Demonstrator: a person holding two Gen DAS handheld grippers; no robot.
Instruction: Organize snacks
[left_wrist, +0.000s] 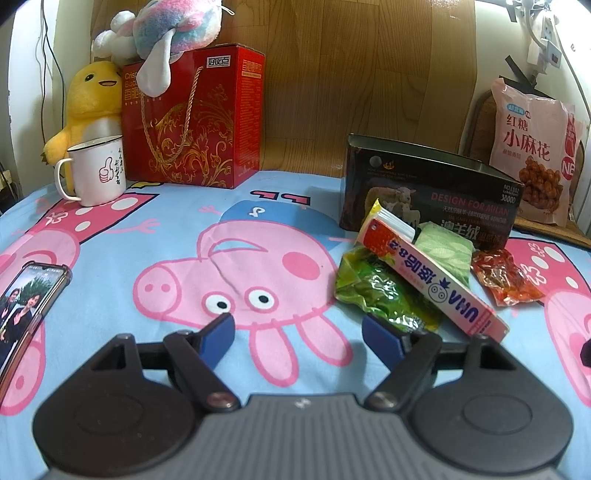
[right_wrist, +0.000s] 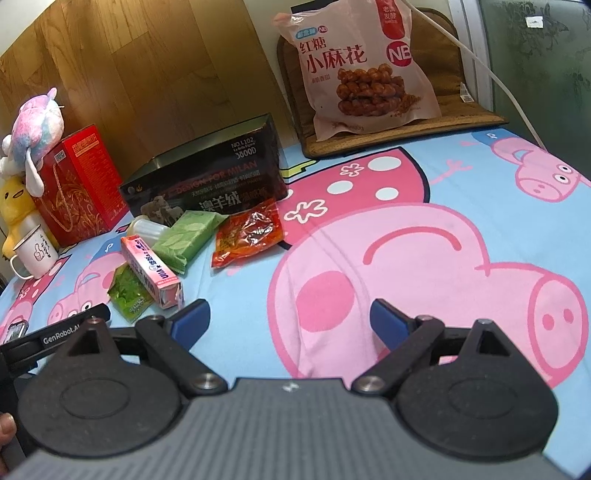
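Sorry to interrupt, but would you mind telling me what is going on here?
A person holds two tongs over a cartoon-pig sheet to organize snacks. Both the left tongs and right tongs are open and empty. A pile lies in front of an open black box: a pink candy box across a green packet, a light green pack, and a red packet beside them. Nothing has been picked up yet.

Phone (left_wrist: 29, 306) cut by left edge; green packet (left_wrist: 384, 295) partly hidden, perhaps candy.
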